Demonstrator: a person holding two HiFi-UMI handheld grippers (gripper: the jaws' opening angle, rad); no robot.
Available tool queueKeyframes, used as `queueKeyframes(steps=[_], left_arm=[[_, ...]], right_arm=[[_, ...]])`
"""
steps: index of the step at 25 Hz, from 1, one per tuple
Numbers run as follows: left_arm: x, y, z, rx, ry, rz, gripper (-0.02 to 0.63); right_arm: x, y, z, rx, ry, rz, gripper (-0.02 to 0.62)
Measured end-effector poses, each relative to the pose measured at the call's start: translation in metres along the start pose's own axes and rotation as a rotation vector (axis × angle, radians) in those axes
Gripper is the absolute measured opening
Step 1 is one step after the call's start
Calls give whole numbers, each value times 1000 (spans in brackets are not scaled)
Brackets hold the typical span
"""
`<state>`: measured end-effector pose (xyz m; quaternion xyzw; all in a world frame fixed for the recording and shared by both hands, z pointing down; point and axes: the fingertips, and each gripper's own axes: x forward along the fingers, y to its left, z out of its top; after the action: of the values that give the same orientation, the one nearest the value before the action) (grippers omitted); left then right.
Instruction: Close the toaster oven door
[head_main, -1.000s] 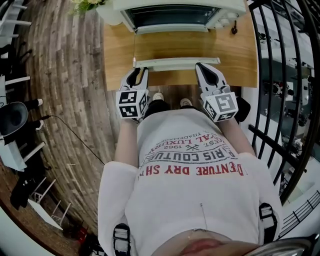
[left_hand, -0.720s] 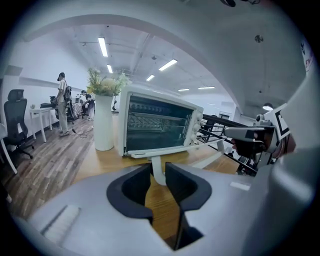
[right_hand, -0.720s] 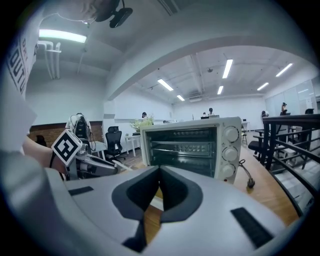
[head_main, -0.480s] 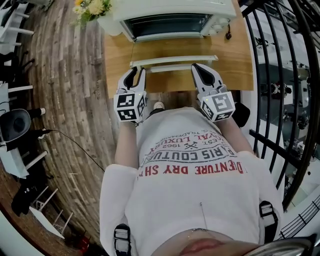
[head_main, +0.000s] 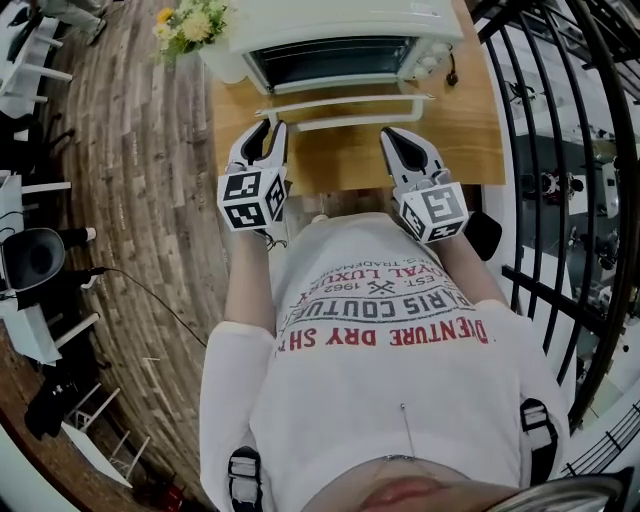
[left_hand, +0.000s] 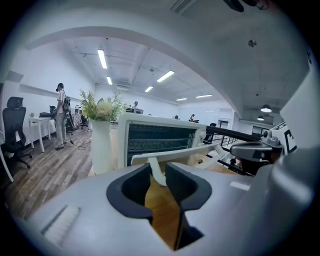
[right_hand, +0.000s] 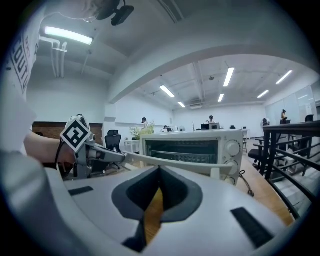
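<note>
A vase of flowers (head_main: 195, 24) is standing at the far left corner of the wooden table (head_main: 465, 120), just beside the white toaster oven (head_main: 340, 18). The left gripper (head_main: 268, 128) is pointing at the left end of the door handle (head_main: 345, 103). Its jaws are standing slightly apart, and the handle's left leg is sitting between their tips. The toaster oven door (head_main: 338, 84) is hanging partly open, tilted out toward the person, and the dark oven cavity is showing behind it. The right gripper (head_main: 393, 135) is pointing toward the handle's right end, close to it. Its jaws are resting together with nothing between them. A black railing (head_main: 560, 150) is running along the right side, beyond the table.
</note>
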<state>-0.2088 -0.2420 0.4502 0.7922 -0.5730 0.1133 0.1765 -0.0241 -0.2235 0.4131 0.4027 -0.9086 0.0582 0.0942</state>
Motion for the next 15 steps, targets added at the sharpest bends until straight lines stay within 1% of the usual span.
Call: queueKeyframes(steps=[3,9,15], left_arm=[[2,2,9,11,-19,3,106],[11,8,32,40,-87,26,106],[19,14,49,45,-110,25,104]], right_arm=[[-2,-2,4,-4,-5,-10,5],[-3,-11,9,-8,-13,-35,5],[-2,-13,10,-10,-14,-43,5]])
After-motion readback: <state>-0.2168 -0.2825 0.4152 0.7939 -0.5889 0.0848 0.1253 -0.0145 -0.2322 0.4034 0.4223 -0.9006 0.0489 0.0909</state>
